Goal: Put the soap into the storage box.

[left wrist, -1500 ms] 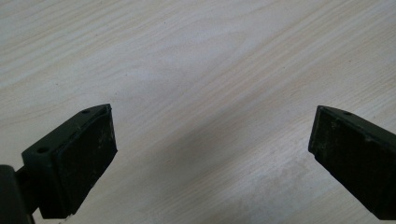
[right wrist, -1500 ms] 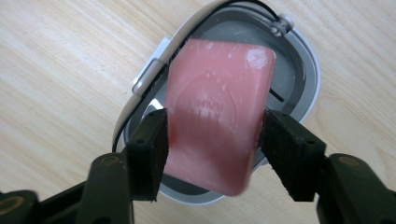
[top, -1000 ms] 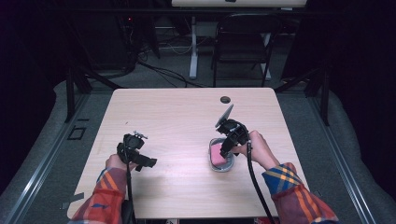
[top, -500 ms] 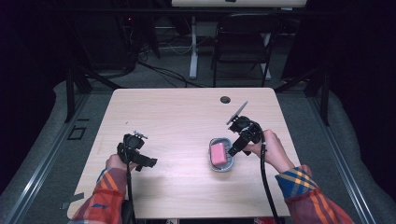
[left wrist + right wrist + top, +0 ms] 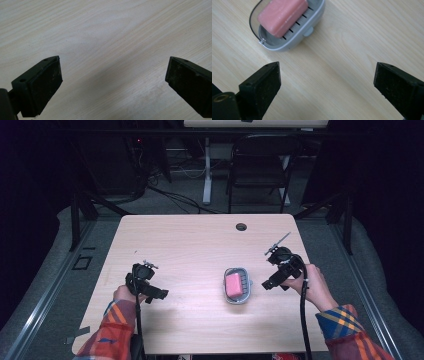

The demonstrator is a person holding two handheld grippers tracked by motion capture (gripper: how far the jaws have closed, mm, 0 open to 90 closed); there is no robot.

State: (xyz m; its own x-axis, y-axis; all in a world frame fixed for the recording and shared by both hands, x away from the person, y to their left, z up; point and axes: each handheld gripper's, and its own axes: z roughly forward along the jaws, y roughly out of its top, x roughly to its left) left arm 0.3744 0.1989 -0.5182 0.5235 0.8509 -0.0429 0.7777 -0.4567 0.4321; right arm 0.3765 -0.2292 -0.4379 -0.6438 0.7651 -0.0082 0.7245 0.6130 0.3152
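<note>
A pink soap bar (image 5: 233,283) (image 5: 282,15) lies in a grey slotted soap dish (image 5: 244,295) (image 5: 294,41) on the wooden table (image 5: 200,250). My right gripper (image 5: 267,284) (image 5: 327,85) hovers just right of the dish, apart from it; its jaws have just been opening and stand wide with nothing between them. My left gripper (image 5: 159,294) (image 5: 113,82) rests over bare wood near the table's front left, open and empty.
A round cable hole (image 5: 241,226) sits near the table's far edge. Beyond the table stand a dark chair (image 5: 260,165) and a desk leg (image 5: 206,170) with cables on the floor. Bare wood stretches between the two grippers.
The right gripper was at the dish, then let go and drew away to the right and slightly up, jaws opening. The dish with soap stays on the table. The left hand kept still.
</note>
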